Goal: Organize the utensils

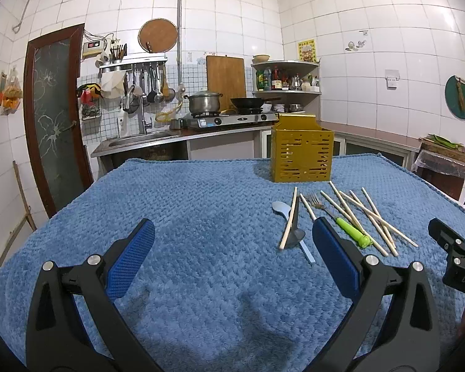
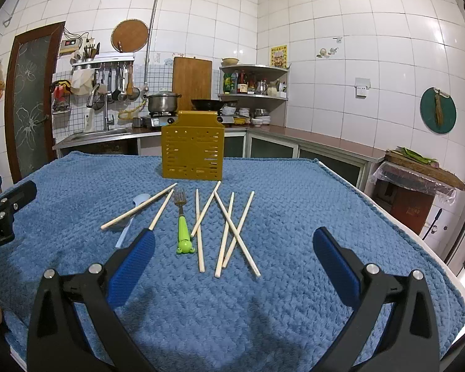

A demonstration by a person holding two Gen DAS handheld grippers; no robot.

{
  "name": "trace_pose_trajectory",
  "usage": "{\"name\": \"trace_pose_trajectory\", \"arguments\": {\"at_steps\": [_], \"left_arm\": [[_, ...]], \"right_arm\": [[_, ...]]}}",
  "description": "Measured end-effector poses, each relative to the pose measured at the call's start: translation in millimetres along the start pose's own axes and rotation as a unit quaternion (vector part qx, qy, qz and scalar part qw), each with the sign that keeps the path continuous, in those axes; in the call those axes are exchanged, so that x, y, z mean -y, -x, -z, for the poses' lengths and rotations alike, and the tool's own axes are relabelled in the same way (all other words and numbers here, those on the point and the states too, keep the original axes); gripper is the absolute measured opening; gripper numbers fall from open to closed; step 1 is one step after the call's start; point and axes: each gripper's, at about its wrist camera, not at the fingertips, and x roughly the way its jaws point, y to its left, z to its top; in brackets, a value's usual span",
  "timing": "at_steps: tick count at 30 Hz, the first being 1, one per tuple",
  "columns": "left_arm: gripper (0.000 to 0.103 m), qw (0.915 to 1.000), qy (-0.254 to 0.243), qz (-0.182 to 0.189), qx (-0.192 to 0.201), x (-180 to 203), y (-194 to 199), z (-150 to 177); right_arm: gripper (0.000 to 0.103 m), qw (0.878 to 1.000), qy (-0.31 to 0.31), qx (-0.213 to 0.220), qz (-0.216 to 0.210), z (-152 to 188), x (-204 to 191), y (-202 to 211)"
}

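Nothing was sorted yet: chopsticks [image 2: 224, 232], fork [image 2: 182, 217] and spoon [image 2: 130, 217] lay on the table [image 2: 294, 201] before the holder [image 2: 192, 152]. Your left tool [image 1: 232, 254] and right tool [image 2: 232, 257] were wide open, empty.

Seven pale wooden chopsticks [image 2: 198, 229], one green-handled metal fork [image 2: 181, 217], perhaps two spoons [image 1: 286, 217], one slotted mustard-yellow plastic holder [image 2: 192, 152].

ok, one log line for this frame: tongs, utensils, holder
left tongs open, empty | right tongs open, empty | chopsticks, fork, spoon loose on blue towel | yellow holder upright behind them
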Motion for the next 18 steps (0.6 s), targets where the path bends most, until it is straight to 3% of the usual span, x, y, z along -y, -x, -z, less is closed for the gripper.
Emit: {"name": "trace_pose_trajectory", "arguments": {"at_steps": [18], "left_arm": [[0.098,1.0000,0.002,0.001,0.000,0.3,-1.6,-0.3]], "right_arm": [[0.099,1.000,0.001,0.001,0.001,0.1,-0.9,0.2]]}}
